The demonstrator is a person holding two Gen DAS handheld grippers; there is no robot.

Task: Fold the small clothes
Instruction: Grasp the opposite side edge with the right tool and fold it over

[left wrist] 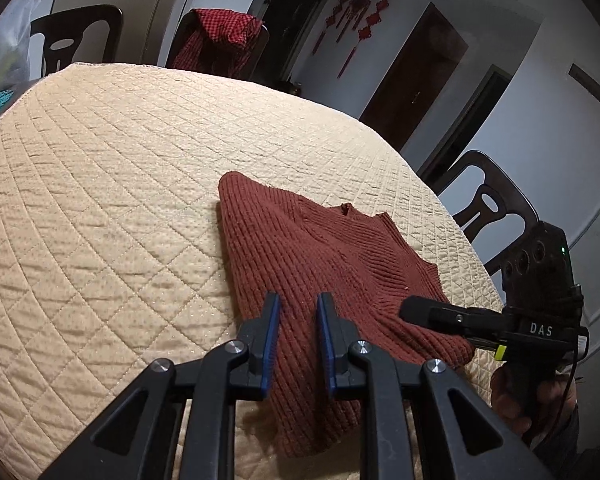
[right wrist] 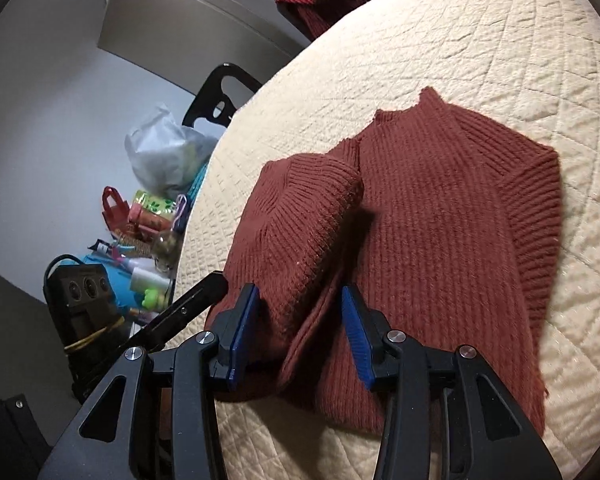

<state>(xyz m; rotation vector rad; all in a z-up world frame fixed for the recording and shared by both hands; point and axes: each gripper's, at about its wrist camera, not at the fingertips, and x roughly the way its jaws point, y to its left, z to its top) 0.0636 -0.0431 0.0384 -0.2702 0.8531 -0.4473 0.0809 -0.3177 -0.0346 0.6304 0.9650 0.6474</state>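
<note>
A rust-red ribbed knit sweater (left wrist: 320, 248) lies on the cream quilted table cover (left wrist: 100, 180), near its front edge. In the right wrist view one sleeve (right wrist: 304, 216) is folded over the sweater's body (right wrist: 440, 220). My left gripper (left wrist: 298, 300) hovers over the sweater's near part, its blue pads a narrow gap apart with nothing pinched. My right gripper (right wrist: 300, 296) stands open wider, astride the fold where sleeve meets body, pads clear of the knit. Each view shows the other gripper's finger (left wrist: 432, 314) (right wrist: 204, 292) at the sweater's side edge.
Dark chairs (left wrist: 488, 208) ring the table; one at the far side carries a red checked cloth (left wrist: 220, 32). Beside the table's left edge sit a plastic bag (right wrist: 160, 148) and a heap of small items (right wrist: 148, 216). A hand (left wrist: 512, 396) grips the right tool.
</note>
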